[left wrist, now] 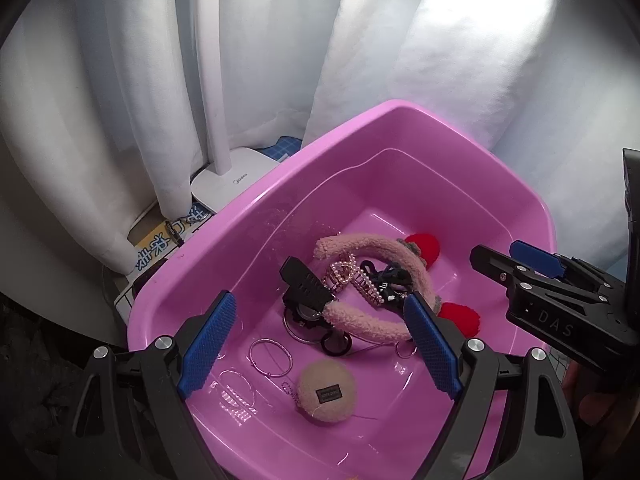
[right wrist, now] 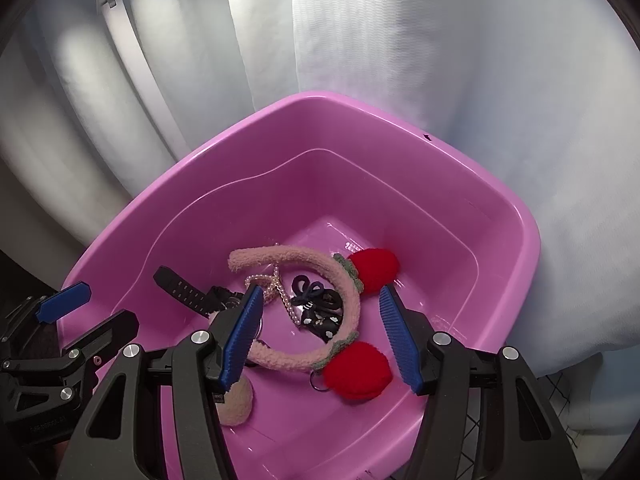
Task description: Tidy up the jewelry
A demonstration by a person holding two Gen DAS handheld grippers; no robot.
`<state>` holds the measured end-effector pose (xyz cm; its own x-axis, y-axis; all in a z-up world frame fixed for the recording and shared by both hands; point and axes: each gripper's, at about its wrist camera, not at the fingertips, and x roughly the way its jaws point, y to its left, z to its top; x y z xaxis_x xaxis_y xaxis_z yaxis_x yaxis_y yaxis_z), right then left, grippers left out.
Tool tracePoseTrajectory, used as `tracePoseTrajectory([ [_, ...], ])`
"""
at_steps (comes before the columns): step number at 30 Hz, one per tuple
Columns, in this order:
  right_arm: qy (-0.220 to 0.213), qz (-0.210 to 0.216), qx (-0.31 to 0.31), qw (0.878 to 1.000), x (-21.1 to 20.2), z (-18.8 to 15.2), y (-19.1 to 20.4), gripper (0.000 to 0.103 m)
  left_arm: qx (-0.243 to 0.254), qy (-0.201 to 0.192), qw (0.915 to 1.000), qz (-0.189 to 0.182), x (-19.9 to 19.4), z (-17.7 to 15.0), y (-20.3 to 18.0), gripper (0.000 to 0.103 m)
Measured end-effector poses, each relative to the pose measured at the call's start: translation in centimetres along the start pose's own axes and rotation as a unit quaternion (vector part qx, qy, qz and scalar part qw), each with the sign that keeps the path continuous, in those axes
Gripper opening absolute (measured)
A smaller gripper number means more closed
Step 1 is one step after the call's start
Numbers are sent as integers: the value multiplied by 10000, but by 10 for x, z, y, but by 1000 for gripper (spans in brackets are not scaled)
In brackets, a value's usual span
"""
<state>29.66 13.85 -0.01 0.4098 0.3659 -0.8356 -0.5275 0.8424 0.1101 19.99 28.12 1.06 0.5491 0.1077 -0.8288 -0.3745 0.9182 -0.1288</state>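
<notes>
The left gripper point(left wrist: 320, 344) hangs over the near rim of the pink tub point(left wrist: 248, 208), its fingers point(left wrist: 208, 344) spread wide and holding nothing. The right gripper point(right wrist: 324, 336) hovers beside it at 3 o'clock, fingers point(right wrist: 400, 340) equally wide and empty. Nearest on the tub floor lies a round beige puff point(left wrist: 326, 392), with thin hoop earrings point(left wrist: 271, 358) at its 10 o'clock. Farther in, a fuzzy pink headband point(right wrist: 344, 292) with red pompoms point(right wrist: 357, 370) curls around a pearl clip point(left wrist: 360, 280), black hair ties point(right wrist: 320, 300) and a black watch point(left wrist: 304, 288). A white lamp base point(left wrist: 232, 178) stands beyond, before white curtains point(left wrist: 440, 60).
</notes>
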Motion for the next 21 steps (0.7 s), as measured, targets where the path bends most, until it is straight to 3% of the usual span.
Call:
tracePoseTrajectory([
  [21, 20, -68, -115, 9999, -5, -3, 6, 58, -29, 49, 9999, 134, 2, -5, 9, 84],
])
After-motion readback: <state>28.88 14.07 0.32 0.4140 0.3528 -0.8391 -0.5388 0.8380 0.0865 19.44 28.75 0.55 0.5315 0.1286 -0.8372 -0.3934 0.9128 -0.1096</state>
